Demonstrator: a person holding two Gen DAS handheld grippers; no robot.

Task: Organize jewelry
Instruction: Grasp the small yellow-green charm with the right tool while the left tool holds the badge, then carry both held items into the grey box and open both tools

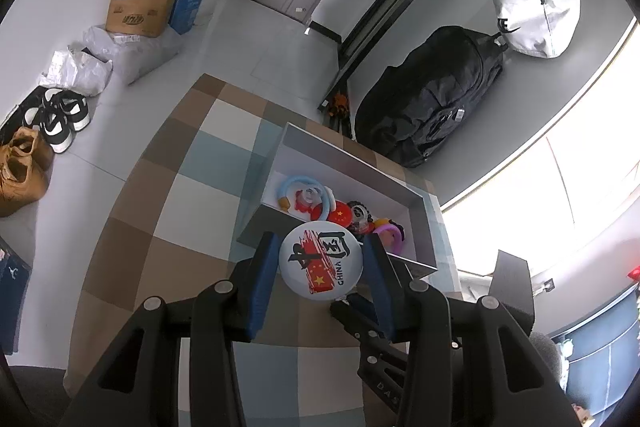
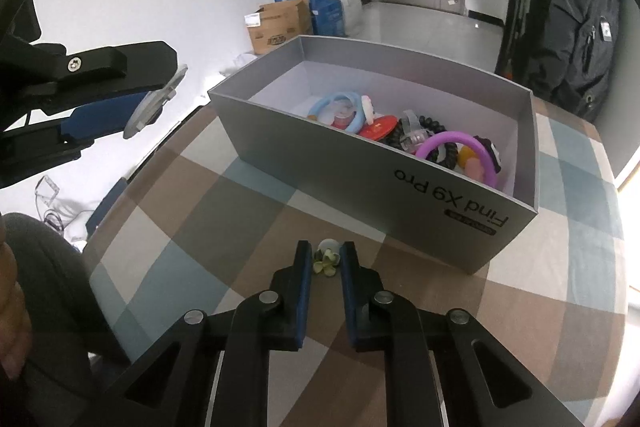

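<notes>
Between right fingers [image 2: 347, 259]: flower clip [image 2: 326, 259], pinched.

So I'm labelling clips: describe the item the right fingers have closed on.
Start at the grey box on the checked cloth. Before its printed side, the right gripper pinches a small yellow-green flower piece, the only trinket outside the box.
</notes>
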